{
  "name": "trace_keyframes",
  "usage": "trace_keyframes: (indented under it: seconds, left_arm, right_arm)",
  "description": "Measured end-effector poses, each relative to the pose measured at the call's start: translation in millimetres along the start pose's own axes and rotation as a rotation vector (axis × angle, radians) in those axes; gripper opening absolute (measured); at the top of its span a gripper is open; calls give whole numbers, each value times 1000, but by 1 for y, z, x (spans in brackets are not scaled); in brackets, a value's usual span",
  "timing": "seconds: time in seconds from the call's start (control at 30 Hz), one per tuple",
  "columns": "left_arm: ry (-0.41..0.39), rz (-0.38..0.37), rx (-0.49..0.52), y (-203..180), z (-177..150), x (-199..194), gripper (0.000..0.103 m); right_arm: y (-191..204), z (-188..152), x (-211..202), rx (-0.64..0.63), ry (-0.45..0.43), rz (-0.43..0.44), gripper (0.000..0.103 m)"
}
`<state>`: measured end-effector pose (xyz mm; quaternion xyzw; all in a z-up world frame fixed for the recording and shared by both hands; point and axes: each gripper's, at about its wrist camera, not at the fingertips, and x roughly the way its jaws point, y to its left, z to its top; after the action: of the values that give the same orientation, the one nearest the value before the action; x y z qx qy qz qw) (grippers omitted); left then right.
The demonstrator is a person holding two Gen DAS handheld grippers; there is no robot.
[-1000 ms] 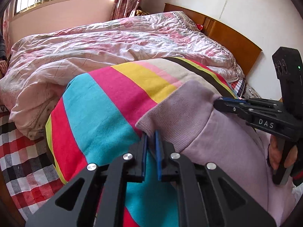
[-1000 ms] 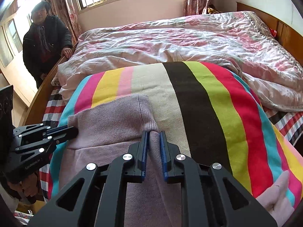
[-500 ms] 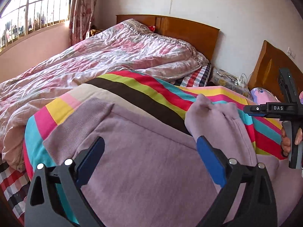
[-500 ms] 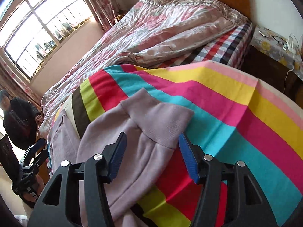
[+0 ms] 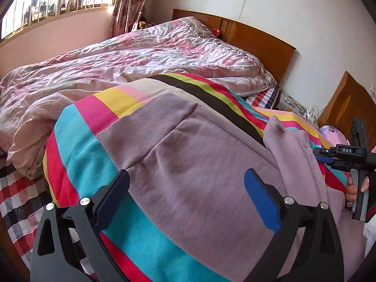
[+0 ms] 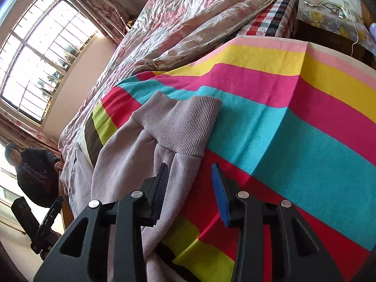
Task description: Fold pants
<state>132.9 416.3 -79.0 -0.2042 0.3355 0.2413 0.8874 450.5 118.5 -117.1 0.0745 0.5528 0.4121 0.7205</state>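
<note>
Right now your left gripper (image 5: pixel 185 197) hangs over the mauve pants (image 5: pixel 211 169) with its jaws spread wide, nothing pinched between them; the cloth lies below the blue pads (image 5: pixel 260 202), untouched. The pants are spread on the striped blanket (image 5: pixel 77 141), ribbed waistband (image 5: pixel 150 115) toward the pink quilt (image 5: pixel 117 65), and one leg is bunched up at the right, near your right hand (image 5: pixel 354 188).

Your right gripper (image 6: pixel 188 188) has just been closing; its jaws now stand partly apart. The pant leg (image 6: pixel 131 164) runs under the dark left finger (image 6: pixel 159 188), with the ribbed cuff (image 6: pixel 183 127) just ahead of the tips, but the pads do not press on it. The blue right pad (image 6: pixel 219 195) sits over the bare red stripe.

No box, basket or drawer shows in either view, so the pants lie loose on the blanket.

A person in a dark coat (image 6: pixel 35 171) stands by the bed's far edge, under the window (image 6: pixel 40 54).
</note>
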Motion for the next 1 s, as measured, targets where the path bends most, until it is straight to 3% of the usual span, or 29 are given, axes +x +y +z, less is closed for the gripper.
trace_keyframes:
  seconds: [0.1,0.17,0.2,0.23,0.33,0.43,0.53,0.6,0.67,0.7,0.73,0.8,0.9,1.0]
  left_arm:
    - [22,-3,-36,14,-10,-6,98]
    - [17,-9,-52,21,-18,-15,98]
    - [17,-15,-57,24,-22,-21,98]
    - [18,-22,-59,26,-25,-26,98]
    - [4,-24,-51,34,-32,-43,98]
    - [-17,-12,-69,50,-36,-57,98]
    - [-32,0,-113,68,-40,-68,98]
    - [-39,9,-151,79,-42,-75,98]
    - [-44,6,-190,87,-43,-81,98]
    - [-44,4,-204,91,-44,-84,98]
    - [-42,5,-213,94,-46,-85,98]
    - [-23,8,-218,98,-49,-84,98]
    - [3,-18,-216,100,-54,-80,98]
    - [33,-142,-220,96,-48,-68,98]
  right_arm:
    - [16,-1,9,-50,36,17,38]
    - [16,2,12,-32,30,-14,30]
    - [14,3,9,-10,15,-31,12]
    - [15,2,3,-6,-16,-37,6]
    - [43,-5,-22,-66,-122,-67,5]
    - [123,-13,-41,-253,-173,-43,5]
    - [220,-28,-36,-463,-163,-18,5]
    - [273,-43,-15,-562,-104,36,6]
    - [315,-64,20,-666,19,77,8]
    - [329,-76,37,-707,59,72,14]
    - [337,-85,48,-735,75,62,32]
    - [336,-91,54,-730,73,96,45]
    - [308,-93,28,-662,5,104,45]
    - [265,-108,-7,-665,-39,27,45]
